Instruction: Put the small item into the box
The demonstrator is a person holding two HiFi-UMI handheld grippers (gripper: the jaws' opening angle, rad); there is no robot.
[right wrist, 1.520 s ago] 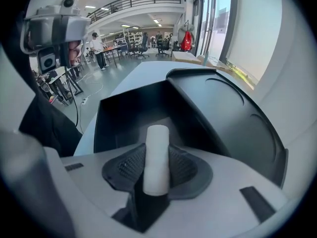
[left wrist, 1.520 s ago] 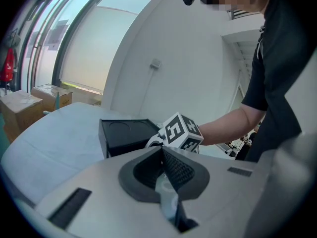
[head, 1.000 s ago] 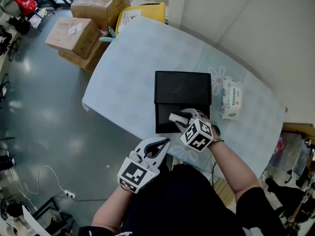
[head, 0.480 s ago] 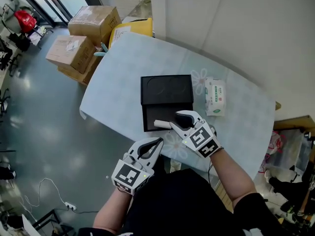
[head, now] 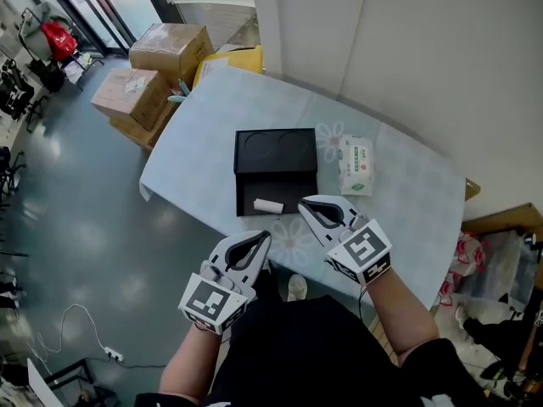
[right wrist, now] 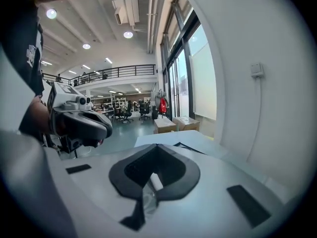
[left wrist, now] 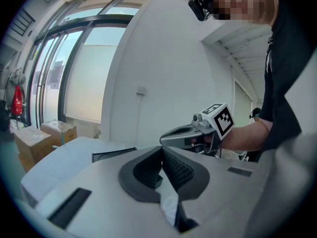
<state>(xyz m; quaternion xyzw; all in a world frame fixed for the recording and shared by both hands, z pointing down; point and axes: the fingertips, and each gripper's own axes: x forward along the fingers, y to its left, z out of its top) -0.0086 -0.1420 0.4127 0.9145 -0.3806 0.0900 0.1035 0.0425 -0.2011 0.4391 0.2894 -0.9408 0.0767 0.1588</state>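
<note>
- The item, a small white cylinder, lies on its side in the lower half of the open black box, near the front wall.
- My right gripper hangs just above and beside the box's right front corner. Its jaws have just closed, pressed together with nothing between them.
- My left gripper is off the counter's near edge, with its jaws also meeting on nothing.
- The task looks done from here, with the item inside and neither gripper touching it.
- I judge the item light and stiff, and its smooth round side is likely to roll or slip.
- If it needs moving, I would pinch it across the middle of its length, jaws square to its axis, and squeeze gently.
- The pack of wipes sits just right of the box, clear of everything.
</note>
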